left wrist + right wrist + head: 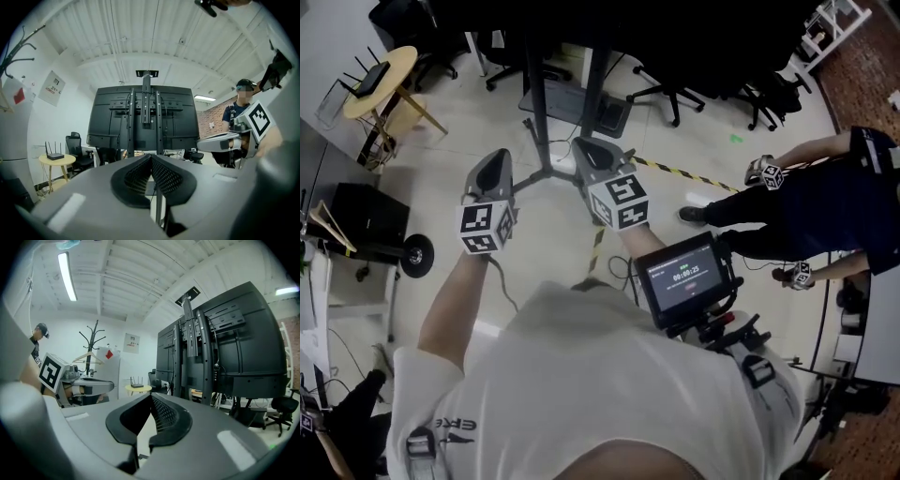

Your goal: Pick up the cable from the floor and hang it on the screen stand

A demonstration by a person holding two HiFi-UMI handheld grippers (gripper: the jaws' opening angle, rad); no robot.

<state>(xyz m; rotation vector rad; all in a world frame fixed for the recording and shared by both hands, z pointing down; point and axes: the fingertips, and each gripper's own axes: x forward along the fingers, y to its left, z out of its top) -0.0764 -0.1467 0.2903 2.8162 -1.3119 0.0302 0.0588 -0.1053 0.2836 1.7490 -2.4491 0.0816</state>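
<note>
Head view — pale floor (478,122), screen stand (538,105)

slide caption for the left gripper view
Shut left claw faces the back of the tall black screen stand.

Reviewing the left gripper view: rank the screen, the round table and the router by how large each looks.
1. Screen, by far the largest.
2. Round table.
3. Router, sitting on that table.
</note>
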